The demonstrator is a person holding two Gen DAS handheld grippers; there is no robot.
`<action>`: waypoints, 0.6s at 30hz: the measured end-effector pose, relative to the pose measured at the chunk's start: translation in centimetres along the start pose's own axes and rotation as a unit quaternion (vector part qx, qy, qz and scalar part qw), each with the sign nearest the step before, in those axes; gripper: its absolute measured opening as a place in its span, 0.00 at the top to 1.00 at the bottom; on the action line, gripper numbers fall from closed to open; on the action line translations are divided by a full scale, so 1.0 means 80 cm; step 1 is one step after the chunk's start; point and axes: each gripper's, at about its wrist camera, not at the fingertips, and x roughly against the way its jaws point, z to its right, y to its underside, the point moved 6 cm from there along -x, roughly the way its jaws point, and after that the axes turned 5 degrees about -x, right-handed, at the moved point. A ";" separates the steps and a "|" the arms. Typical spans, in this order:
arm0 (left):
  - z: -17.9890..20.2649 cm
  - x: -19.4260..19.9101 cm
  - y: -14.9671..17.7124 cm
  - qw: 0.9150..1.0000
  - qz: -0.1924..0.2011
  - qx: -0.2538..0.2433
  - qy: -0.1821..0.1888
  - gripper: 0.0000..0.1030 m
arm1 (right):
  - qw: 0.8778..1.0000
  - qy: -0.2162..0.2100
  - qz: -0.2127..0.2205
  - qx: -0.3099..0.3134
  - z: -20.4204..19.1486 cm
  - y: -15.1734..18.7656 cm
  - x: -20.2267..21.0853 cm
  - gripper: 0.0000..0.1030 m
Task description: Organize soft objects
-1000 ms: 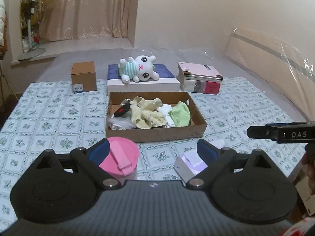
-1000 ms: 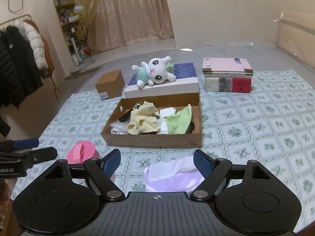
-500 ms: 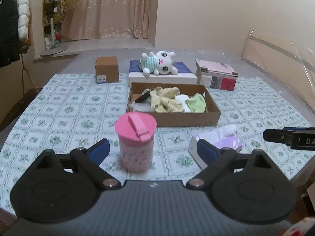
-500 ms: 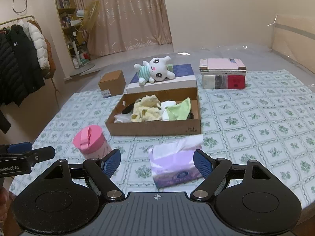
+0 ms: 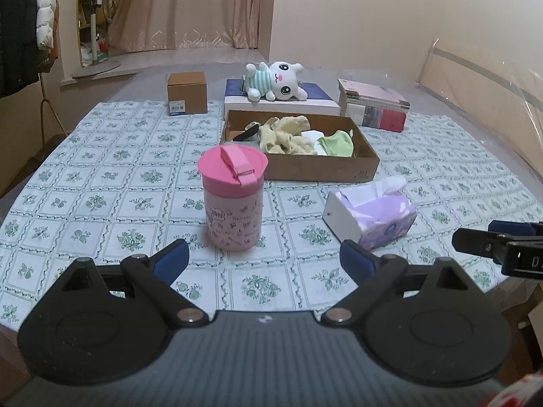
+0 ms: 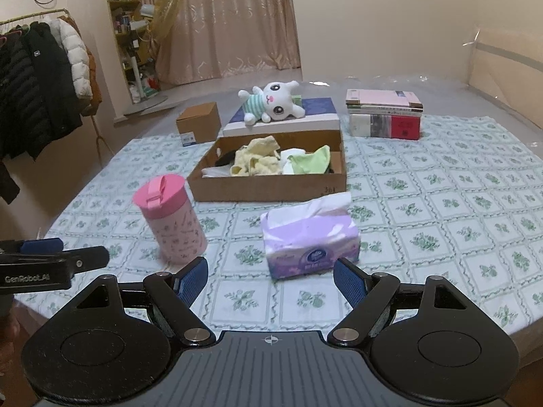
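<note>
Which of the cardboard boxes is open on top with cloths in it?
The wide, shallow cardboard tray in front of the plush bunny: open, holding yellow, white and green cloths. The small cube box behind it on the left is closed.

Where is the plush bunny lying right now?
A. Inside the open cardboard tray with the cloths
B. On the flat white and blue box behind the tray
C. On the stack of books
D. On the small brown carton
B: the bunny lies on its side atop the white and blue box, just behind the tray, clear of the books and the carton.
</note>
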 end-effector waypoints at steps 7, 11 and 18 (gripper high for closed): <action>0.002 -0.006 0.018 1.000 -0.015 0.002 -0.001 0.08 | 1.000 0.001 -0.005 0.004 -0.002 0.013 -0.005 0.22; 0.001 -0.010 0.022 1.000 -0.019 0.003 -0.004 0.08 | 1.000 -0.001 -0.009 0.003 -0.003 0.016 -0.008 0.22; 0.004 -0.012 0.023 1.000 -0.020 0.002 -0.003 0.08 | 1.000 -0.002 -0.013 0.008 -0.009 0.019 -0.012 0.22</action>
